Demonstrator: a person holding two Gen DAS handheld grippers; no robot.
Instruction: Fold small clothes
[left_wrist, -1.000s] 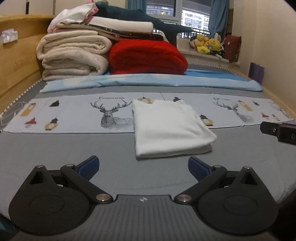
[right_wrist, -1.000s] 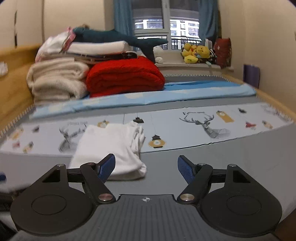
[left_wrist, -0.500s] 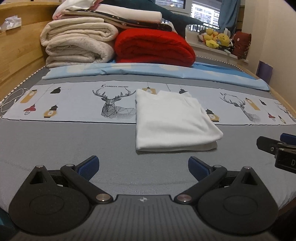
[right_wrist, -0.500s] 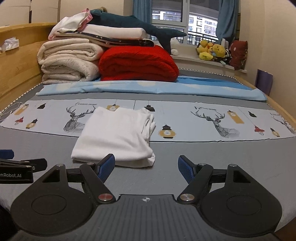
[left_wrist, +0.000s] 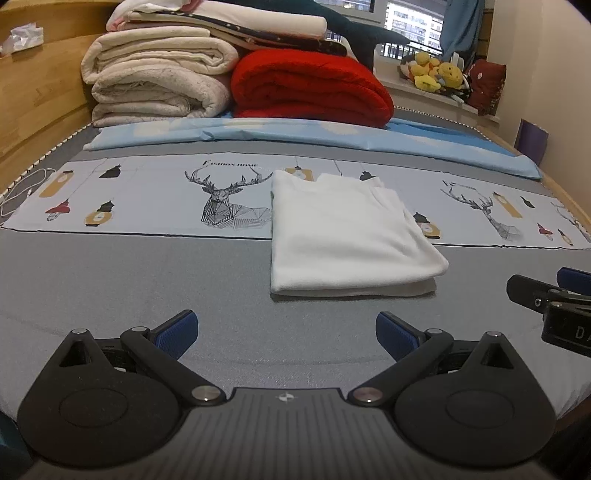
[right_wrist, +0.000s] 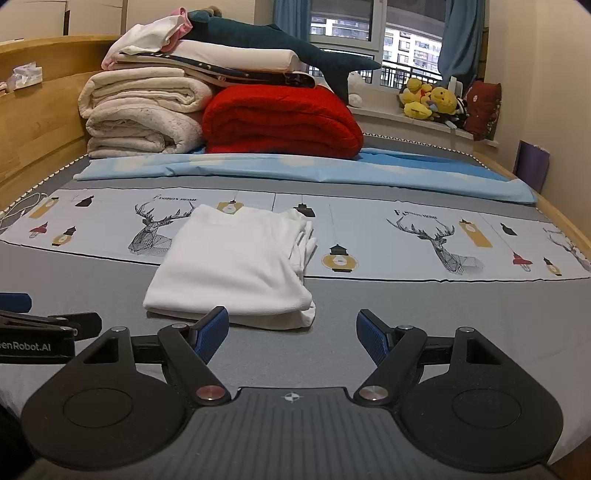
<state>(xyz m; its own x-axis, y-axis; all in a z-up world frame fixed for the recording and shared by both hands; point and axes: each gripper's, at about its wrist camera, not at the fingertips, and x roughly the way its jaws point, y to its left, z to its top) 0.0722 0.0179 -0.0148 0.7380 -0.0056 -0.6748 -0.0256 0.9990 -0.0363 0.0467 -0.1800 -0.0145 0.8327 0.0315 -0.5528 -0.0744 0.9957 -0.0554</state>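
The folded white garment (left_wrist: 343, 236) lies flat on the bed (left_wrist: 110, 280), its far half on the deer-print cloth (left_wrist: 147, 195) and its near edge on the grey cover. Compared with a second ago, both tools have dipped and closed in a little, so the garment looms larger and the window has slid out of the left view. The left tool (left_wrist: 287, 330) hovers just short of it, fingers spread wide with nothing between them. The right tool (right_wrist: 291, 330) is likewise spread and empty, its left finger (right_wrist: 212, 328) overlapping the garment's near edge in the right view.
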